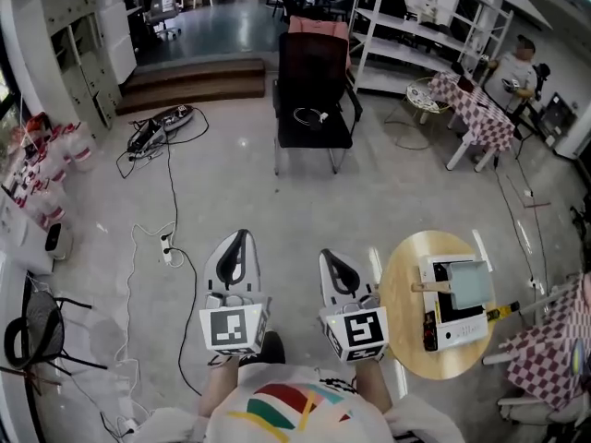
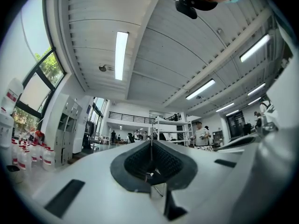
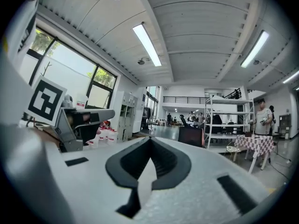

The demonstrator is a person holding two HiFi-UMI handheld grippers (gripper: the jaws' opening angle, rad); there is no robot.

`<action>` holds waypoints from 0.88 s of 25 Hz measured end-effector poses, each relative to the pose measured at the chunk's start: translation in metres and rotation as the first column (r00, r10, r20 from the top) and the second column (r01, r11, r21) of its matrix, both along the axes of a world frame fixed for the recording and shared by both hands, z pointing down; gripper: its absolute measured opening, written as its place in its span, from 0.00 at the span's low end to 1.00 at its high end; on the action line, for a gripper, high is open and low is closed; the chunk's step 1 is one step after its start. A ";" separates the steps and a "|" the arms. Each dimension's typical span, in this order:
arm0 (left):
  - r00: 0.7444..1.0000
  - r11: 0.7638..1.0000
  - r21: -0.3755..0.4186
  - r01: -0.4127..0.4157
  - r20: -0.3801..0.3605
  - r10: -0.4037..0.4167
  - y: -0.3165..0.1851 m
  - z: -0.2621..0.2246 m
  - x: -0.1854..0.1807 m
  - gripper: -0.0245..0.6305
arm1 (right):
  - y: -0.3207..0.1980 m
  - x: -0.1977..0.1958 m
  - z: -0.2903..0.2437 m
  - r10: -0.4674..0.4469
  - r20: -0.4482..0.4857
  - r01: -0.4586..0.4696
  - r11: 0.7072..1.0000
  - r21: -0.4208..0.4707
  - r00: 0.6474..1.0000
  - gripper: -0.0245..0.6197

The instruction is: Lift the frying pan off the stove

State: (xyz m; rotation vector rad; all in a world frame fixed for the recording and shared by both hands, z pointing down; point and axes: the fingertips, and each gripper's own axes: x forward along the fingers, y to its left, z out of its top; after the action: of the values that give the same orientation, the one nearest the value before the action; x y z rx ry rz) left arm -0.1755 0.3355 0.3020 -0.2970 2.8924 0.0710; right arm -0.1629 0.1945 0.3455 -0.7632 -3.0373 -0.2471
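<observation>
A white stove unit (image 1: 443, 326) sits on a small round wooden table (image 1: 406, 340) at my right. A flat grey pan (image 1: 469, 284) lies on it, its wooden handle (image 1: 428, 287) pointing left. Both grippers are held up in front of my chest, well to the left of the table and clear of it. In the head view the left gripper (image 1: 242, 234) is shut and holds nothing, and so is the right gripper (image 1: 325, 254). The left gripper view looks out across the room over shut jaws (image 2: 151, 145). The right gripper view shows its own jaws shut (image 3: 150, 139), with the left gripper (image 3: 74, 122) beside them.
A black chair (image 1: 314, 100) stands ahead on the floor. Cables and a power strip (image 1: 167, 247) trail at the left, near a black wire stool (image 1: 32, 329). Checkered-cloth tables (image 1: 480, 113) and metal shelves (image 1: 416, 26) are at the right. Steps (image 1: 194, 79) rise at the back.
</observation>
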 end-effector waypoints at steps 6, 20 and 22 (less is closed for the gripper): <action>0.999 0.997 -0.069 0.024 0.033 -0.022 0.023 -0.023 -0.082 0.05 | 0.012 -0.085 -0.029 0.045 0.061 -0.045 0.999 -0.005 0.997 0.03; 0.998 0.998 -0.038 -0.045 -0.054 0.043 0.004 -0.010 -0.168 0.05 | -0.011 -0.166 -0.019 0.116 -0.053 -0.116 0.993 0.000 0.992 0.03; 0.997 0.998 -0.035 -0.054 -0.062 0.052 0.011 0.000 -0.167 0.05 | -0.001 -0.165 -0.015 0.104 -0.068 -0.104 0.995 0.006 0.992 0.03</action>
State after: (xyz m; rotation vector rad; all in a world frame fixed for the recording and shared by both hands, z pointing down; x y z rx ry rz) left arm -0.3430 0.3462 0.3024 -0.3842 2.9491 0.0370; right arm -0.3280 0.1931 0.3310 -0.5979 -2.9997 -0.2184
